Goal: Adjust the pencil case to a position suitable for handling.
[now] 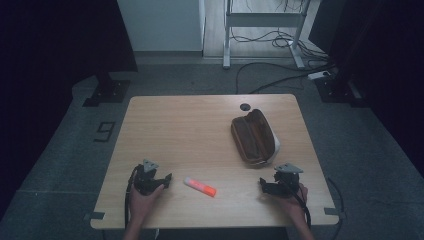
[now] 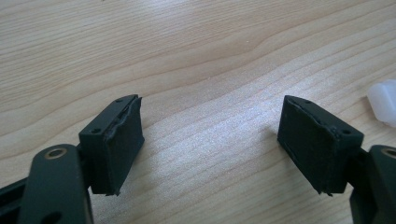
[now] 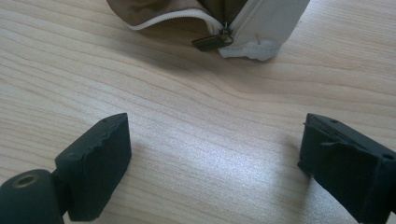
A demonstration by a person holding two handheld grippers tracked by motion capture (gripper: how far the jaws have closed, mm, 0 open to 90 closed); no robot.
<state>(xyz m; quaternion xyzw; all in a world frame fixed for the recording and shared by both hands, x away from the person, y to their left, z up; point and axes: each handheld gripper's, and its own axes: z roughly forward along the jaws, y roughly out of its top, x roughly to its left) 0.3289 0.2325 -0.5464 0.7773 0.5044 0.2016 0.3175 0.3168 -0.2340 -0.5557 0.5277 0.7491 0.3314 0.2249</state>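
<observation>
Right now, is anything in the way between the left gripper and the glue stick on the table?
No, nothing visible blocks it. The left gripper rests on the table with its jaws open, and the glue stick lies just beside it across bare wood. The brown pouch sits farther off, near the right gripper.

Black digit 9 (image 1: 104,131) marked on the grey floor (image 1: 65,150)
</observation>
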